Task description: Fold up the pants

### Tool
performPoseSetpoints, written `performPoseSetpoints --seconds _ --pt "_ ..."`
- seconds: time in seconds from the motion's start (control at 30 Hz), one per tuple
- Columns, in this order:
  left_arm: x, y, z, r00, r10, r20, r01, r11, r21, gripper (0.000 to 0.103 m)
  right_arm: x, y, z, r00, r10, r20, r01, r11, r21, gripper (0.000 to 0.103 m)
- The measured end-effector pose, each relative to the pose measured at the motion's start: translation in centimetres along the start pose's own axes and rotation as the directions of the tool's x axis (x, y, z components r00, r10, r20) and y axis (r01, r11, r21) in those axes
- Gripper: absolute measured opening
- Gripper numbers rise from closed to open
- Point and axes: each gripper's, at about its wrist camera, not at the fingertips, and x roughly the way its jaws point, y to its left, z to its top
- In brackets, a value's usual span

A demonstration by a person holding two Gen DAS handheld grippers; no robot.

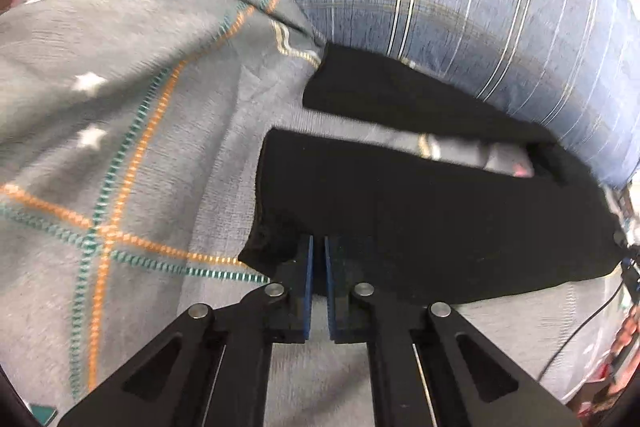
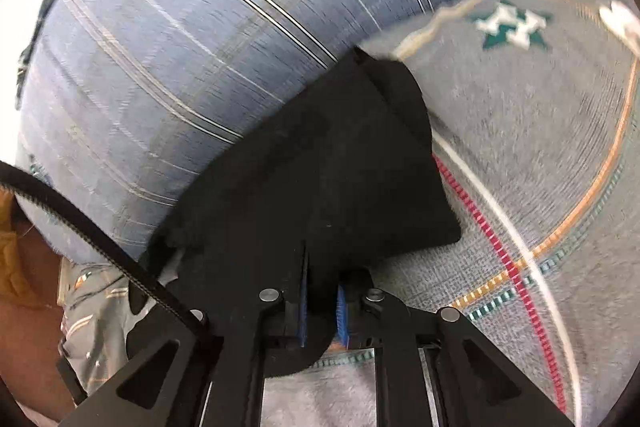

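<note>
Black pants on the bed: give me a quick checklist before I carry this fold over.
1. Left tongs shut on the black pants at a leg edge: ok.
2. Right tongs shut on the pants: ok, fabric sits between the blue pads.
3. Legs laid together: not ok, grey patterned bedsheet shows between them.
4. Room on the far side: not ok, the pants touch the blue striped pillow.
5. Black cable clear of the right tongs: cannot tell.
</note>
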Motion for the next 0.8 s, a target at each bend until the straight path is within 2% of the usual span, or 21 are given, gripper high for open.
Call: performPoseSetpoints --seconds 0.13,0.27,0.43,0.57,0.63,0.67,0.73,0.8 --pt "-2.5 -0.6 -0.1 1.000 -0.003 0.025 0.003 1.000 0.007 0.005 -3.6 0.7 -0.6 0.999 0.039 0.036 -0.038 0.999 -0.028 0.012" --pt "-4.6 -1.4 -1.7 0.999 -0.020 0.043 0.019 1.000 0.010 0.005 -6.8 0.0 -1.0 0.997 0.053 0.061 -0.052 0.998 -0.027 0.012" --pt "-6.4 -2.1 -6.0 0.998 -0.026 0.057 0.025 1.000 0.019 0.005 -10.2 -3.4 -4.1 0.996 0.072 0.057 -0.073 0.997 0.026 0.012" --pt "-5.4 -1.8 -9.5 1.000 -0.002 0.027 0.001 1.000 0.019 0.009 -11.2 -7.1 -7.0 0.998 0.054 0.040 -0.057 0.995 0.078 0.013" --pt "-4.8 -1.4 -10.7 0.998 0.068 0.015 -0.069 0.997 0.036 0.009 -10.6 -9.4 -8.0 1.000 0.019 0.007 -0.020 0.993 0.115 0.018" --pt "-4.8 -1.1 -11.1 0.997 0.077 0.005 -0.077 0.996 0.038 0.009 -10.6 -10.5 -8.4 1.000 -0.021 -0.002 0.021 0.990 0.142 0.025" --pt "-6.0 0.1 -11.7 0.999 0.049 0.005 -0.049 0.999 0.021 0.012 -11.4 -12.0 -8.8 0.997 -0.072 0.008 0.070 0.984 0.162 0.030" --pt "-7.7 1.1 -11.6 0.998 0.047 0.036 -0.048 0.999 0.013 0.016 -12.9 -12.6 -8.7 0.992 -0.115 0.048 0.107 0.984 0.141 0.042"
